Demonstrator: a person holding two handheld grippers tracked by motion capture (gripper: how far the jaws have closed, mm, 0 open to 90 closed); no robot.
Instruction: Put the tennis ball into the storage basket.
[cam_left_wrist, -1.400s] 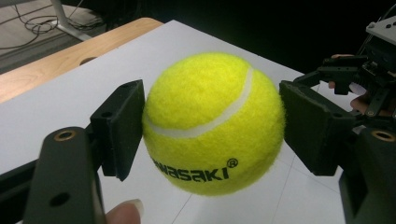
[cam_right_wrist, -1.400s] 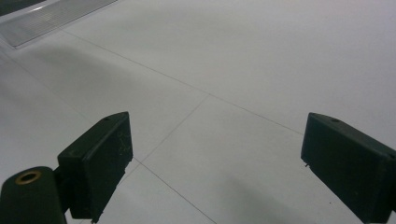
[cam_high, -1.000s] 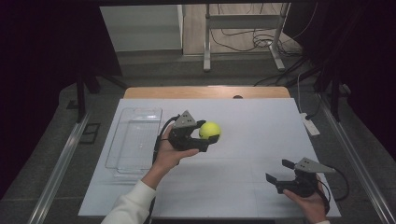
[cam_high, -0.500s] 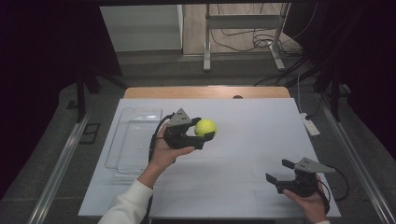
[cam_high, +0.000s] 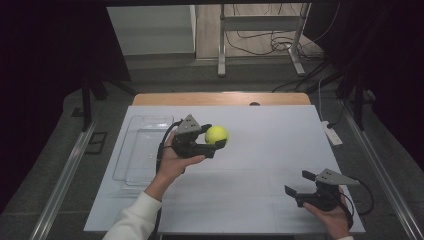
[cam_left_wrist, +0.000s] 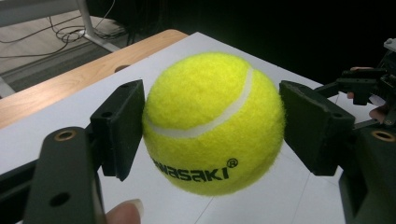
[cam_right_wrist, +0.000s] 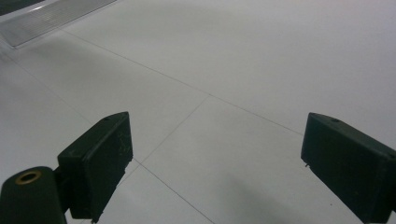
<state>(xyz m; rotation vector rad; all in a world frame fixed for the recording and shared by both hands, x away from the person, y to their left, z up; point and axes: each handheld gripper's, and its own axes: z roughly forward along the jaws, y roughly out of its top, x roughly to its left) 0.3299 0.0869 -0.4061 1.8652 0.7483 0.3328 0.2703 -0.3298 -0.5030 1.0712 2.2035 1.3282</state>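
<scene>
Above the middle of the white desk (cam_high: 260, 150), the left hand-held gripper (cam_high: 216, 141) carries a yellow-green tennis ball (cam_high: 216, 134) clear of the surface, with the person's left hand (cam_high: 172, 162) wrapped around the gripper's body from below. Its two black jaws are clamped on the ball's opposite sides, and the left gripper view shows both pads (cam_left_wrist: 120, 126) pressing flat against the felt, so the jaws stand about as far apart as the ball (cam_left_wrist: 214, 122) is wide. The ball sits square between them, its white seam curving across the front and black printed lettering running along its lower half; a fingertip shows at the bottom edge of that view. A clear plastic tray (cam_high: 141, 150) lies on the desk just to the left of this hand, apart from the ball. Near the desk's front right corner, the right hand-held gripper (cam_high: 300, 183) is held low in the person's right hand (cam_high: 332, 217), well apart from the ball and the tray. Its jaws stand wide apart with nothing between them; the right gripper view shows the two pads (cam_right_wrist: 103, 158) at either side and the bare white desk (cam_right_wrist: 224, 93), crossed by thin lines, in the gap. A corner of the tray (cam_right_wrist: 51, 16) shows at the top left of that view.
</scene>
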